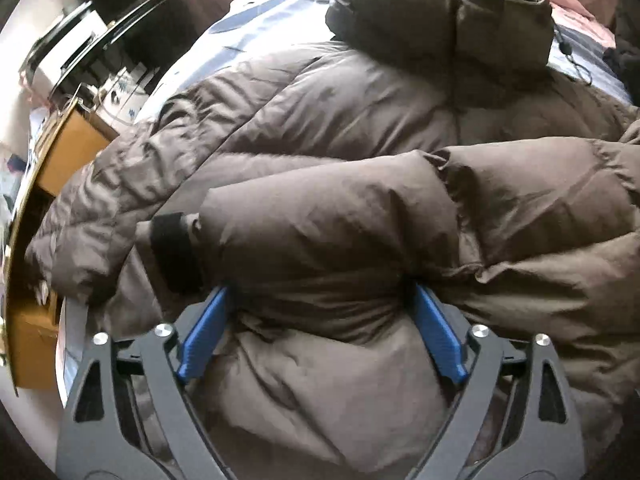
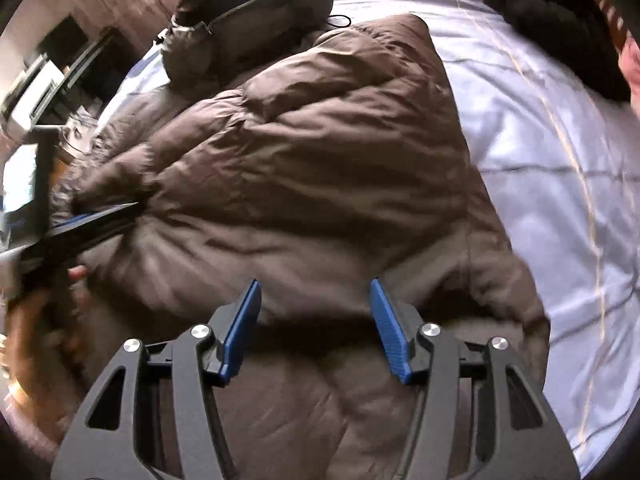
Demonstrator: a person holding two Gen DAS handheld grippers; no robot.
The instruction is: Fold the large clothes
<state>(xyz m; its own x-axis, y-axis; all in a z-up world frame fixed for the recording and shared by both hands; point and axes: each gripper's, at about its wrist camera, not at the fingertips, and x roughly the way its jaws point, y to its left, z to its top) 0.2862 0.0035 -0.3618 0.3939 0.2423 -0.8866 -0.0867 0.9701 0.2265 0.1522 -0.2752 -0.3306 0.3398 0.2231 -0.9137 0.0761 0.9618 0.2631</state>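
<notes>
Mid-fold: left gripper (image 1: pixel 320 300) straddles the sleeve (image 1: pixel 320 232) of the brown puffer jacket (image 2: pixel 304 168), pads wide, seemingly pressing (grip unclear); right gripper (image 2: pixel 316 296) unclenched above the hem; next, close both.

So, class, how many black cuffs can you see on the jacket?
1: the cuff at the end of the sleeve folded across the jacket. The other sleeve's cuff may be hidden.

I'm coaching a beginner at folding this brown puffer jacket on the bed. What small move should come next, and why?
Probably close the left gripper on the folded-in sleeve: its blue fingers straddle the puffy bulge near the black cuff, seemingly without pinching it. The right gripper likewise sits open over the jacket, so neither appears to hold fabric.
</notes>
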